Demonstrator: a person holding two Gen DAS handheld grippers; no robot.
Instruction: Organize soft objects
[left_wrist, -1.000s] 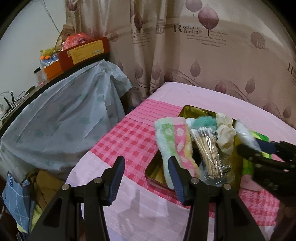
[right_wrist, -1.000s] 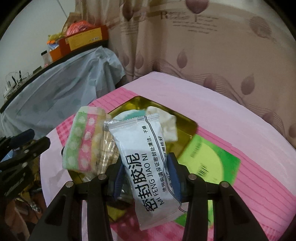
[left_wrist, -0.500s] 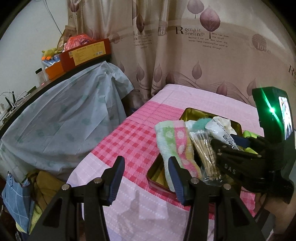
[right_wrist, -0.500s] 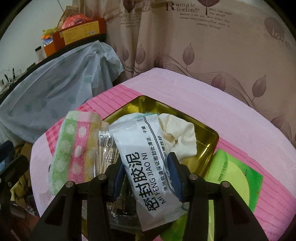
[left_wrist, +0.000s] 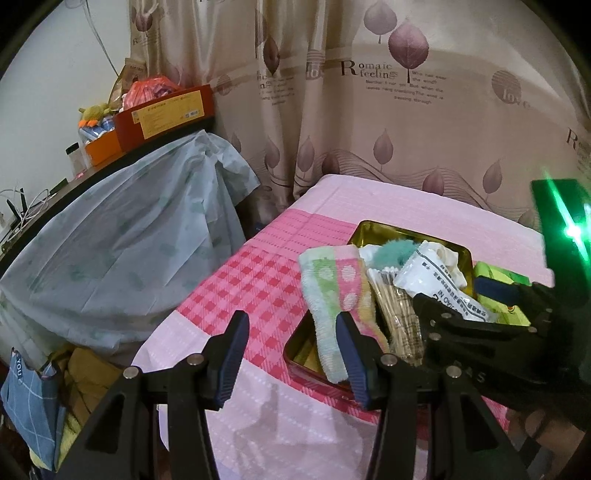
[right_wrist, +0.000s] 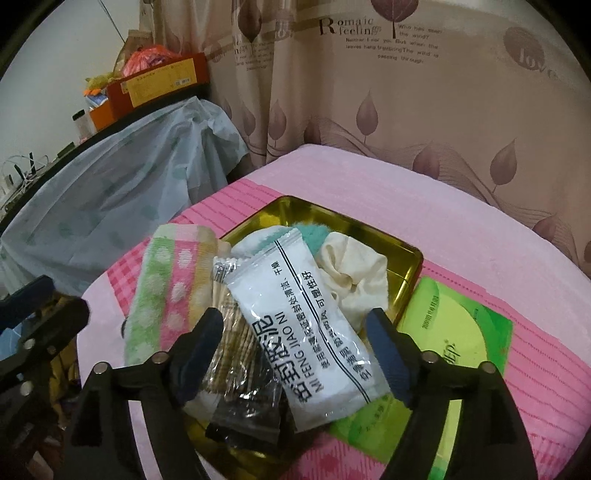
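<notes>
Here, the white pouch lies atop the pile in the gold tin, near the tin's front edge, between the spread-apart fingers of the right gripper. Left gripper also apart, holding nothing. Pouch prob. light, pliable, slick film; grip across mid-width.

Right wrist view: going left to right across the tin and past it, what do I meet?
Striped towel → bag of cotton swabs → white packet → cream cloth → tin's right wall → green pack.
</notes>
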